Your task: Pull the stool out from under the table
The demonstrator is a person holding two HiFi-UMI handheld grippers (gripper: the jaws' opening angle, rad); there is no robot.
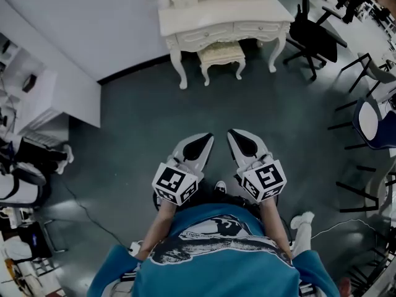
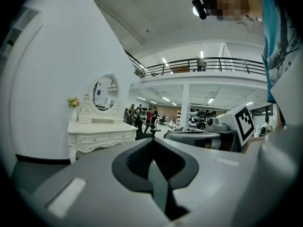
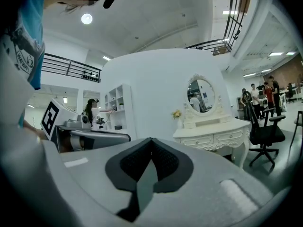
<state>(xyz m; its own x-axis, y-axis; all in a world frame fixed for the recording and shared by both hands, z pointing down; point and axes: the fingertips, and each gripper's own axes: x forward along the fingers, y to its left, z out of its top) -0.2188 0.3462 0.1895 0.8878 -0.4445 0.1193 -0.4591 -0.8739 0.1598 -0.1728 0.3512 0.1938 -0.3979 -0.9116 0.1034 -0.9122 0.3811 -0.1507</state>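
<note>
A small white stool [image 1: 221, 54] with a cushioned top stands tucked between the legs of the white dressing table [image 1: 213, 14] at the top of the head view. The same dressing table [image 2: 102, 131] [image 3: 215, 131] with its oval mirror shows in both gripper views; the stool is hidden there. My left gripper [image 1: 209, 137] and right gripper [image 1: 231, 133] are held side by side close to the person's body, well short of the table. Both are shut with nothing between the jaws [image 2: 152, 143] [image 3: 150, 143].
A black office chair [image 1: 312, 36] stands right of the dressing table. Dark-framed chairs [image 1: 365, 119] line the right edge. A white curved wall [image 1: 80, 30] and shelving [image 1: 25, 85] are at left. A cable [image 1: 86, 209] runs over the grey floor. People stand far off.
</note>
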